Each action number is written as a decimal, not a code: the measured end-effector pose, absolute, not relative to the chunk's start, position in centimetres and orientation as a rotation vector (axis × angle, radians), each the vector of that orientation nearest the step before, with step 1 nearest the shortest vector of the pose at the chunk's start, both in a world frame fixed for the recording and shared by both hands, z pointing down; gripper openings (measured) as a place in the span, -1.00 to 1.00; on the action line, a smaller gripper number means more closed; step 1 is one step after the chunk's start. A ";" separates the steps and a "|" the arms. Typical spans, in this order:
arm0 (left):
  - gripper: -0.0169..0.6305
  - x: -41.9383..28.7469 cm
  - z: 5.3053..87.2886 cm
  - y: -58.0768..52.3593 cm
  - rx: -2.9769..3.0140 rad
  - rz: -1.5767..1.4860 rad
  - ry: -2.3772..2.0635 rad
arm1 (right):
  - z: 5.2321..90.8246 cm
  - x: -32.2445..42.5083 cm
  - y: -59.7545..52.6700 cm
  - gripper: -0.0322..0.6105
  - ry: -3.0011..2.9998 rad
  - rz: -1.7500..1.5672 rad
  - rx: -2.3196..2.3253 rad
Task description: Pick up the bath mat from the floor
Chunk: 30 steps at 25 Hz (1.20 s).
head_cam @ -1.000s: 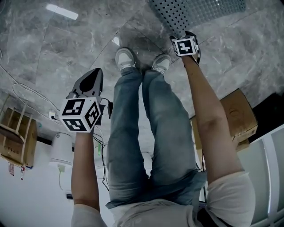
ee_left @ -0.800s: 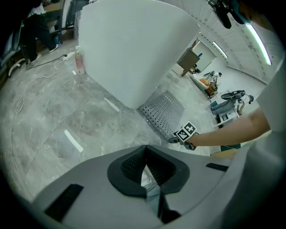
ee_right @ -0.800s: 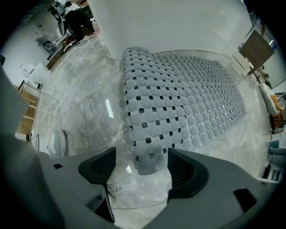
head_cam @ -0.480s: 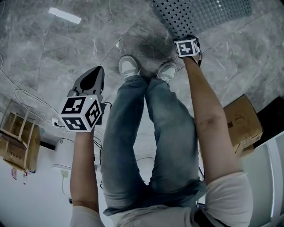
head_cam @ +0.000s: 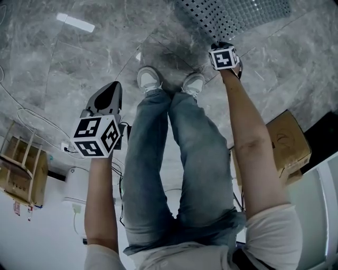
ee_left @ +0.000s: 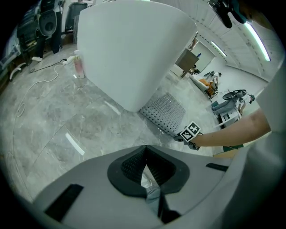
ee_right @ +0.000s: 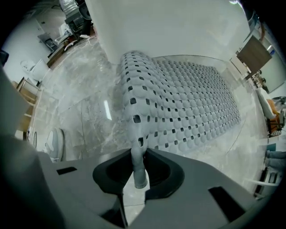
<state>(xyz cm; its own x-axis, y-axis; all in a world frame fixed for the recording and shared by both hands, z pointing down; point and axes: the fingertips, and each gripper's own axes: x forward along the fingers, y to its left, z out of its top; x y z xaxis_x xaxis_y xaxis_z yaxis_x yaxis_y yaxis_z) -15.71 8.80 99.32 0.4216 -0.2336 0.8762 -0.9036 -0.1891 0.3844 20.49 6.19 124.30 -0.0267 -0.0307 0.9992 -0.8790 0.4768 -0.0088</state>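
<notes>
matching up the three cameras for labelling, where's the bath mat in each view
Head view: bath mat at the top edge, right of centre, beyond the shoes.
Left gripper view: mat right of centre, at the foot of the white tub.
Right gripper view: mat fills the middle, its edge between the closing jaws of the right claw.
Shared landmark: the right claw at the mat's near edge, in all three.

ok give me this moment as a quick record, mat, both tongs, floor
bath mat: grey, perforated, mostly flat on floor, near corner raised
right tongs: closing on that raised corner, mat between the jaws
left tongs: shut, empty, held above the floor
floor: grey marble tile
task: mat not yet lifted clear
</notes>
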 end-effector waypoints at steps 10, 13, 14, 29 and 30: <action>-0.90 -13.2 94.2 7.7 1.692 0.781 -1.011 | 117.5 19.7 5.8 -0.72 -1.495 0.930 0.831; -0.90 -12.8 92.7 7.4 1.695 0.774 -1.007 | 115.2 18.4 5.8 -0.73 -1.536 0.957 0.817; -0.90 -12.7 92.2 7.4 1.698 0.772 -1.007 | 114.4 18.1 5.9 -0.73 -1.546 0.961 0.813; -0.90 -12.8 84.2 9.2 1.719 0.759 -1.033 | 100.0 13.6 8.9 -0.74 -1.692 1.035 0.878; -0.90 -12.8 83.6 9.5 1.721 0.762 -1.033 | 98.8 13.3 9.0 -0.74 -1.705 1.042 0.884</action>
